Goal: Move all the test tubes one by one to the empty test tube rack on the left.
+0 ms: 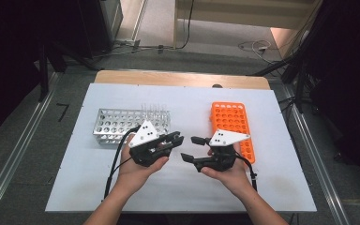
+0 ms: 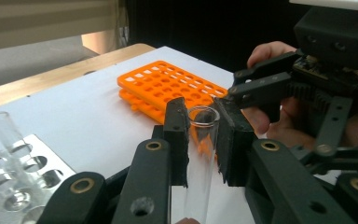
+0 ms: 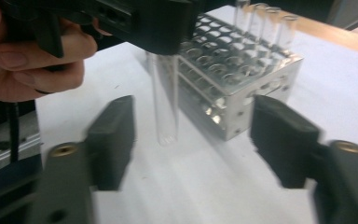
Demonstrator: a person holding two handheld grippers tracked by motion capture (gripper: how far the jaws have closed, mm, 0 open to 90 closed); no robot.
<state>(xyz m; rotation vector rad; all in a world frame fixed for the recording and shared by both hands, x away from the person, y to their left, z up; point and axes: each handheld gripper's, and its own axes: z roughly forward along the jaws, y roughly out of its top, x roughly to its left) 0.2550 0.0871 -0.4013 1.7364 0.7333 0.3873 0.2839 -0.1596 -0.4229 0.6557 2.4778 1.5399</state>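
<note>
My left claw (image 2: 200, 140) grips the glass tube (image 2: 200, 163); right claw (image 3: 191, 140) gapes wide, so I'd close it gently around the tube's lower end.

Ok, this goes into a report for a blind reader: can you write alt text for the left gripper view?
The left gripper clamps a clear glass test tube upright between its black jaws, above a white table. The right gripper, held in a hand, faces it open, with an orange rack behind and a metal rack of tubes at lower left.
</note>
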